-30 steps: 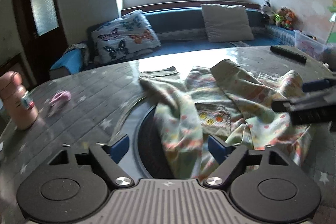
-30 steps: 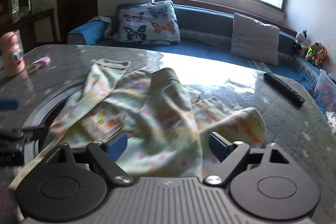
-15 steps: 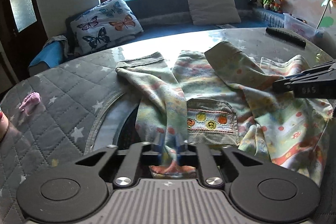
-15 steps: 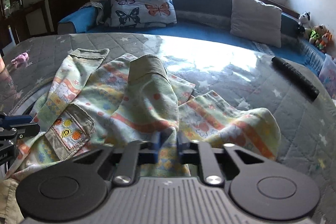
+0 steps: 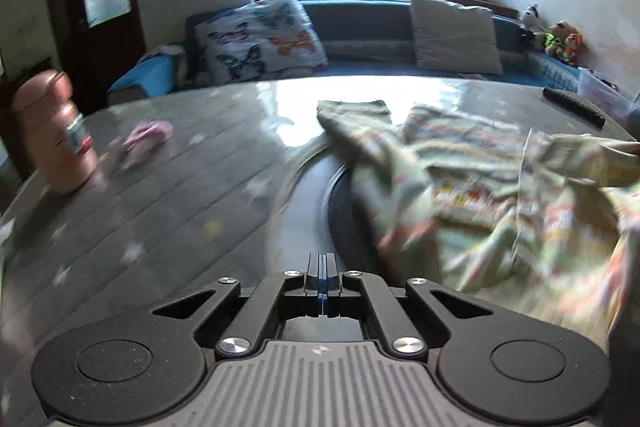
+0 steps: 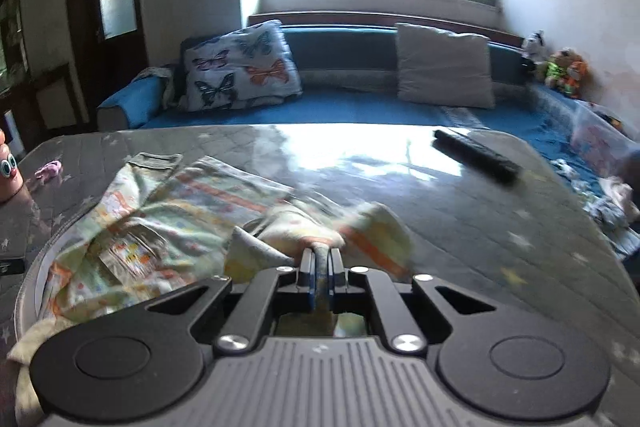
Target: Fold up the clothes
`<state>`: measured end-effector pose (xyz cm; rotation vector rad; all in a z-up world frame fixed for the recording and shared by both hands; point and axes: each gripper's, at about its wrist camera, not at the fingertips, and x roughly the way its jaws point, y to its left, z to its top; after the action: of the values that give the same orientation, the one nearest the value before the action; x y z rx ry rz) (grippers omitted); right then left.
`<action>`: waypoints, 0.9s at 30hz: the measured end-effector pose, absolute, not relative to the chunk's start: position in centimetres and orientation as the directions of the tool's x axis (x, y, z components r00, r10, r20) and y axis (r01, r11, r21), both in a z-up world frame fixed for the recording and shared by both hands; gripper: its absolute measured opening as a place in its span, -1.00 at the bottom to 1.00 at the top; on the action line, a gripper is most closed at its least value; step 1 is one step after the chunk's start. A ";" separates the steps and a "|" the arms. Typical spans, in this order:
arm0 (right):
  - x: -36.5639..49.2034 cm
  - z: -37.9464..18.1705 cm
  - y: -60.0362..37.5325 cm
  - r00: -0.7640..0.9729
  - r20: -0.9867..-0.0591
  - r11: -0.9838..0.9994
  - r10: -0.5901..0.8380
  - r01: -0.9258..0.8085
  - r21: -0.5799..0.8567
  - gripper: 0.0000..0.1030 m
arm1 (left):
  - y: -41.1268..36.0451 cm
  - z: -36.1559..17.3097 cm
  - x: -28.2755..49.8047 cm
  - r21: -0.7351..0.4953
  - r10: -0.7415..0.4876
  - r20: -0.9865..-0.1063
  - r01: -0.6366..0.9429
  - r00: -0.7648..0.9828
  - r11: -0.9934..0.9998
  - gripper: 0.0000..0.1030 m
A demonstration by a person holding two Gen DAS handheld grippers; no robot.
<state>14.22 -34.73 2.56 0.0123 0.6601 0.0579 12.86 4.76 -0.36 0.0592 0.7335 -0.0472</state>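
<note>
A child's patterned garment (image 5: 480, 187), pale green with orange and pink prints, lies crumpled on the grey quilted table (image 5: 180, 195); it also shows in the right wrist view (image 6: 168, 223). My left gripper (image 5: 321, 267) is shut with nothing between its jaws and sits left of the cloth, apart from it. My right gripper (image 6: 320, 263) is shut on a fold of the garment at its near right edge, and cloth shows between the jaws.
A pink bottle (image 5: 56, 135) and a small pink item (image 5: 146, 135) stand on the table's left. A black remote (image 6: 476, 155) lies at the far right. A dark round inset (image 5: 348, 211) lies under the garment. A blue sofa with cushions (image 6: 444, 67) runs behind.
Both grippers closed on the cloth half a second ago. Now the left gripper is empty and has swung left, away from the garment. The right gripper still grips cloth and has pulled it.
</note>
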 end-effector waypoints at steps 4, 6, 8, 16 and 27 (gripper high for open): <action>9.5 2.9 -37.0 0.788 -0.616 1.000 0.005 0.015 0.027 -0.91 | 6.3 -0.1 10.4 0.029 -0.014 -0.681 0.046 0.733 0.999 -1.00; 7.2 2.6 -37.8 0.775 -0.632 0.998 -0.023 0.050 0.025 -0.91 | 6.4 0.3 9.9 0.015 -0.023 -0.686 0.046 0.727 0.999 -0.97; 5.2 1.9 -38.8 0.743 -0.666 0.994 -0.063 0.104 0.022 -0.91 | 5.8 1.0 9.9 0.003 -0.042 -0.683 0.061 0.729 0.998 -0.93; 3.5 2.0 -39.1 0.748 -0.648 0.983 -0.145 0.181 -0.011 -0.23 | -1.0 2.4 13.9 0.075 -0.065 -0.635 0.146 0.770 0.987 0.08; 10.0 -1.4 -34.4 0.709 -0.700 0.996 -0.082 0.034 -0.082 -0.05 | -4.4 -2.2 20.6 0.159 -0.002 -0.700 0.159 0.715 0.974 -0.07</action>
<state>10.00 -34.38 -1.43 -0.0649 0.7800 -0.0642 20.61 -4.36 -2.17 0.2147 0.7712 -0.0902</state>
